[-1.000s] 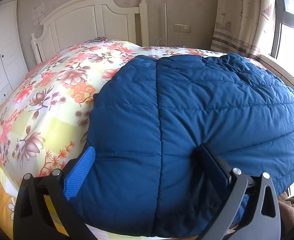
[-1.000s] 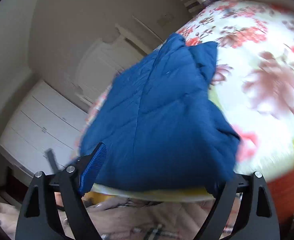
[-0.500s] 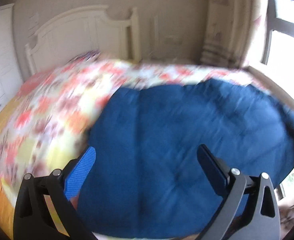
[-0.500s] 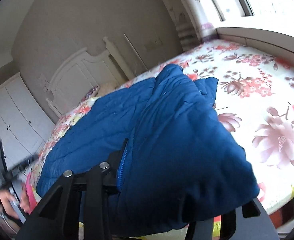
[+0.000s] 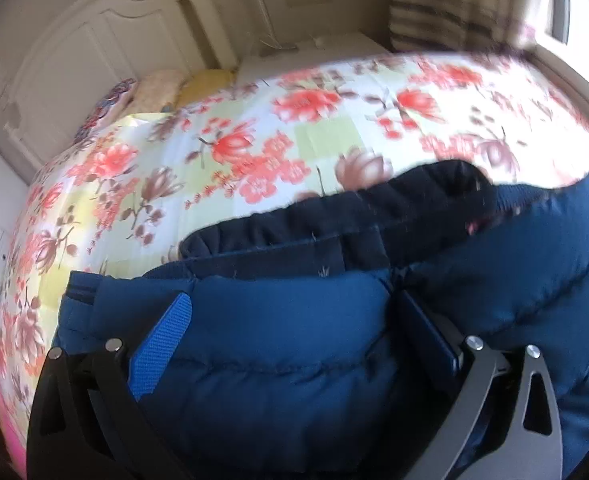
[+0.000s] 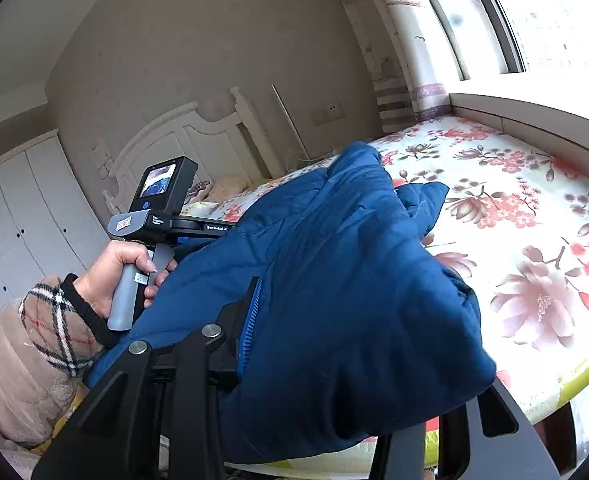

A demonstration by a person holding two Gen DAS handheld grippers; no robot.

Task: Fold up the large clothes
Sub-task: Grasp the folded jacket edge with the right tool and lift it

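Quilted matt cloth jacket; smooth floral cotton-like bedsheet.

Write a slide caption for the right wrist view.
Right hand-held gripper lifts a fold of blue quilted puffer jacket above the floral bedsheet.

daylight enters from the window at the upper right of the right wrist view, blown out to white glare. the floral bedspread below it is washed pale. the left wrist view is softly motion-blurred, worst along the upper right edge; the headboard at upper left is dim. both views bend strongly toward dark rounded corners.
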